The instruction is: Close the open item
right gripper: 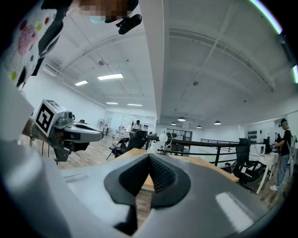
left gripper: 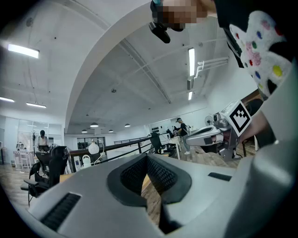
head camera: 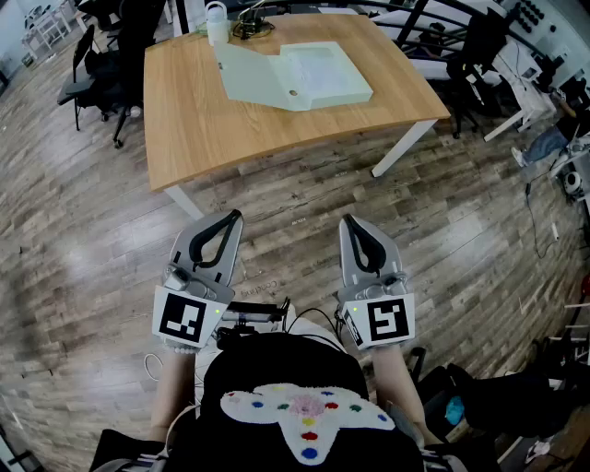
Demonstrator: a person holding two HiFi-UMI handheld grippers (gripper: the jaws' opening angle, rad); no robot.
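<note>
Pale green and lying open, a flat box (head camera: 295, 76) sits at the far end of a wooden tabletop (head camera: 212, 129), its lid (head camera: 251, 72) spread flat to the left of the tray. What the tray holds is too small to tell. A white bottle (head camera: 216, 22) stands near the lid's far corner. Both gripper views catch only a sliver of wood past the jaws, with the box out of sight. Left claw (head camera: 230, 218) and right claw (head camera: 349, 221) are held level over the plank floor (head camera: 461, 240), well short of the tabletop, each pressed together and empty.
</note>
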